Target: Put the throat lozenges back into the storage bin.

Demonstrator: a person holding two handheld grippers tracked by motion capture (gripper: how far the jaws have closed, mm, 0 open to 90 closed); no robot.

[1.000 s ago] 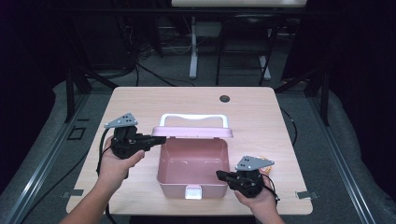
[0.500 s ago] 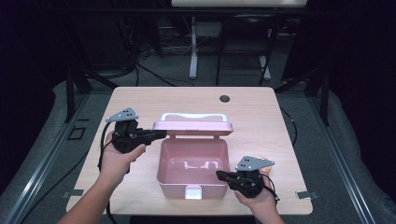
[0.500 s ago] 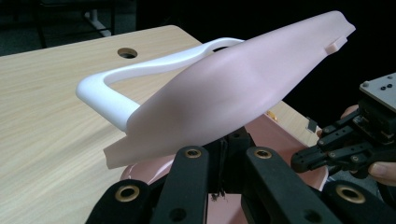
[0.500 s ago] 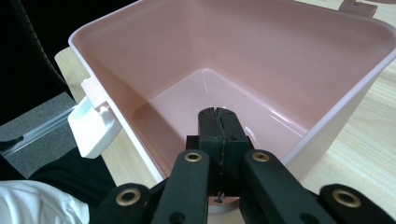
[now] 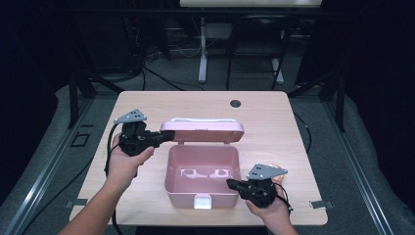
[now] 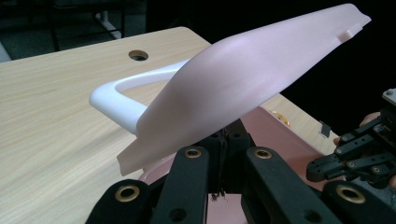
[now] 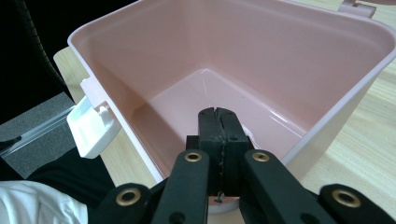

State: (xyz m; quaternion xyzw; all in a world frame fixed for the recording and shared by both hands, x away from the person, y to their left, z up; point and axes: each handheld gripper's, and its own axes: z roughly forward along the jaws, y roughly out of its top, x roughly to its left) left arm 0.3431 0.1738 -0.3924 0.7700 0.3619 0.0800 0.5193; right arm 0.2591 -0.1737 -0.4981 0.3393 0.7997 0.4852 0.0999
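A pink plastic box (image 5: 201,169) sits near the middle of the tabletop (image 5: 274,122), a little toward the six o'clock edge, its cavity open to the high view. Its lid (image 5: 202,132) is hinged along the twelve o'clock side and stands partly raised, tilted over the opening, with a white handle (image 5: 205,119) showing along its far edge. A white latch (image 5: 201,201) projects from the box's six o'clock wall.

The left gripper (image 5: 164,137) is at about nine o'clock from the box, held in the person's left hand (image 5: 125,159). In the left gripper view its jaws meet with no gap just under the lid's edge, and the lid (image 6: 243,79) sweeps up over them; whether the jaws pinch the lid's rim or only press beneath it I cannot tell, because the lid hides the tips.

The right gripper (image 5: 231,184) is at about four o'clock from the box, in the right hand (image 5: 269,208), its tips touching the box's right wall near the front corner. In the right gripper view the jaws are closed together on that wall's rim, the pads (image 7: 219,126) reaching down inside the pink interior (image 7: 243,60).

A dark round hole (image 5: 235,103) lies in the tabletop toward twelve o'clock, well apart from the box.
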